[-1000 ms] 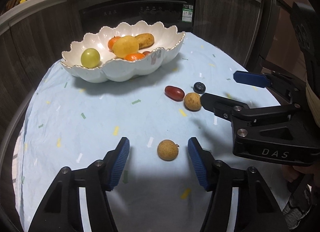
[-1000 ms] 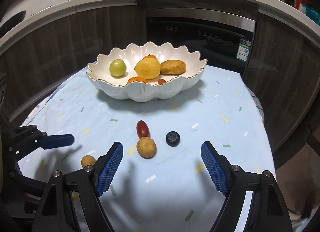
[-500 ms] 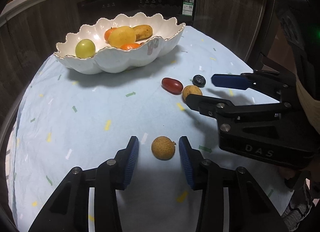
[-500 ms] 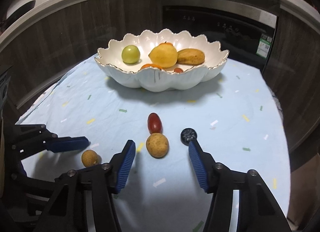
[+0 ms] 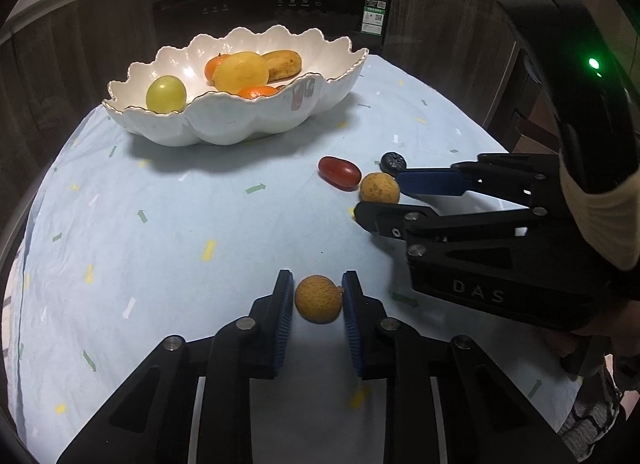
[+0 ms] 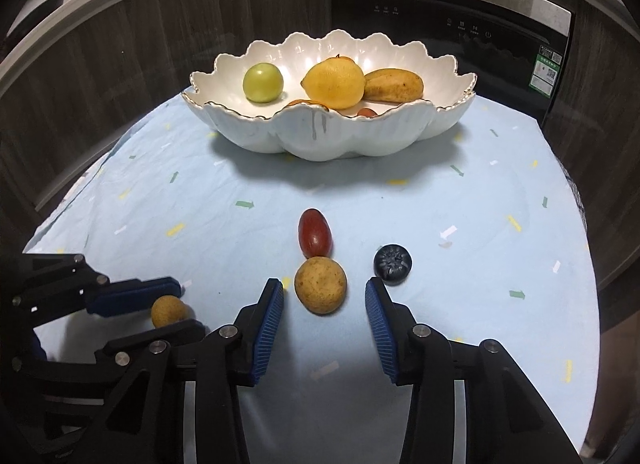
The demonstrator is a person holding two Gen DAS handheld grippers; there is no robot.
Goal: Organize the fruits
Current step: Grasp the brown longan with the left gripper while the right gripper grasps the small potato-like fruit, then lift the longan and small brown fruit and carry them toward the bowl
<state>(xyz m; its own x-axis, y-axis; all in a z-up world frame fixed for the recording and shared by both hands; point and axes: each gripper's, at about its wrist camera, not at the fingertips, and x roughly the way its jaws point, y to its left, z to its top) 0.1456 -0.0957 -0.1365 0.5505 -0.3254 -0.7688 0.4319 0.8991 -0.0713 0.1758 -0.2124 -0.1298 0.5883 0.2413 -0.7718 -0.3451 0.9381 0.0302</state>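
Left hand-held gripper (image 5: 313,296) clamped on round, rough tan fruit (image 5: 318,298) (right hand-held gripper (image 6: 325,297) unclosed)

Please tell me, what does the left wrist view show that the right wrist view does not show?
Only the left wrist view shows a person's cream sleeve and a green light on the right device. Only the right wrist view shows clear gaps between the right claw pads and the larger brown fruit. Both show the white bowl, the red fruit, the blueberry, and the left claw shut on the small brown fruit.
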